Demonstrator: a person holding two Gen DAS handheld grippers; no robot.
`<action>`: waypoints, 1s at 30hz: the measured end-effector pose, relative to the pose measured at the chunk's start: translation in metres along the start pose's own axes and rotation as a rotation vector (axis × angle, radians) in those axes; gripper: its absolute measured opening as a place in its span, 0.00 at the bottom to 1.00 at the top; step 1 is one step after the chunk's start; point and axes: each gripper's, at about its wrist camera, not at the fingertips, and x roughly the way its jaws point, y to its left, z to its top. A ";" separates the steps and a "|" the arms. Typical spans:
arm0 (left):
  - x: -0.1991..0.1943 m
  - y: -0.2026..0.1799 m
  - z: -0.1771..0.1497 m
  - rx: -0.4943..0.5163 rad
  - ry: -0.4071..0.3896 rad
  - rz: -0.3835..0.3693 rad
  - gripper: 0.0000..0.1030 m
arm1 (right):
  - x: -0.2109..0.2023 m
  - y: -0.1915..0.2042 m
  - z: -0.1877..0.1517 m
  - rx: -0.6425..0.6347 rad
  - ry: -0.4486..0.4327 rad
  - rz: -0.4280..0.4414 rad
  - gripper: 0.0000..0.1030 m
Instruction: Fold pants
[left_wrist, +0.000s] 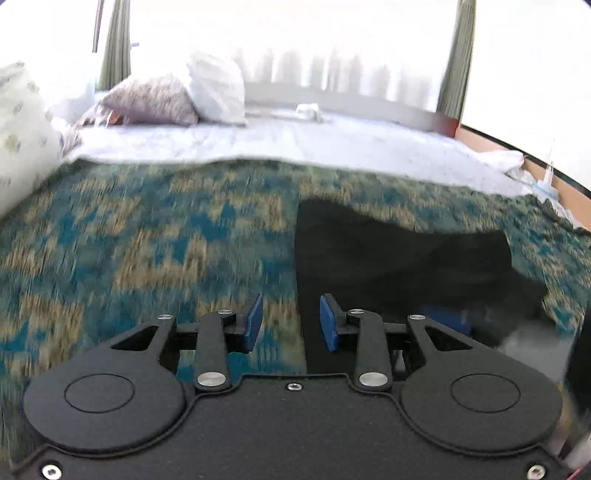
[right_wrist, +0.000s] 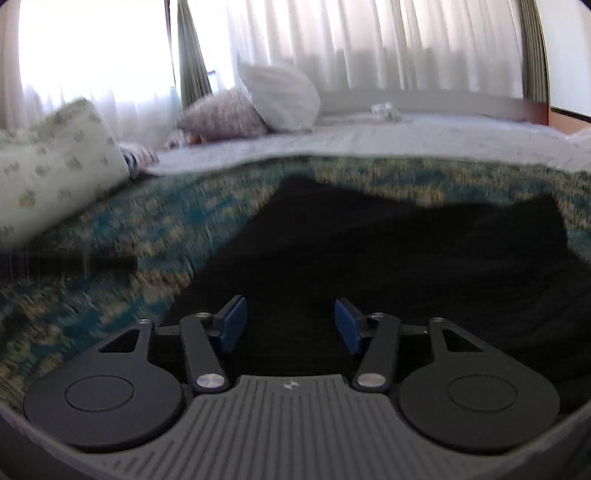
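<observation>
Black pants (left_wrist: 388, 254) lie flat on a teal and tan patterned blanket (left_wrist: 147, 229) on a bed. In the left wrist view my left gripper (left_wrist: 291, 321) is open and empty, hovering over the pants' left edge. The right gripper shows blurred at the lower right of that view (left_wrist: 450, 321). In the right wrist view the pants (right_wrist: 369, 251) fill the middle and right, and my right gripper (right_wrist: 290, 325) is open and empty just above them. Both views are motion-blurred.
Pillows (left_wrist: 162, 99) lie at the head of the bed, with a patterned pillow (right_wrist: 55, 162) at the left. A pale sheet (left_wrist: 332, 144) lies beyond the blanket. Curtains (right_wrist: 369, 44) hang behind. The bed's right edge (left_wrist: 546, 184) drops off to the floor.
</observation>
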 end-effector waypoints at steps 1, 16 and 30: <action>0.008 -0.003 0.008 0.017 -0.008 -0.011 0.30 | 0.001 0.000 -0.003 -0.010 -0.012 -0.005 0.65; 0.191 -0.066 0.061 0.248 0.165 -0.123 0.04 | -0.010 -0.011 -0.010 0.023 -0.045 0.027 0.65; 0.229 -0.047 0.093 0.109 0.098 0.044 0.07 | -0.011 -0.019 -0.011 0.052 -0.054 0.050 0.68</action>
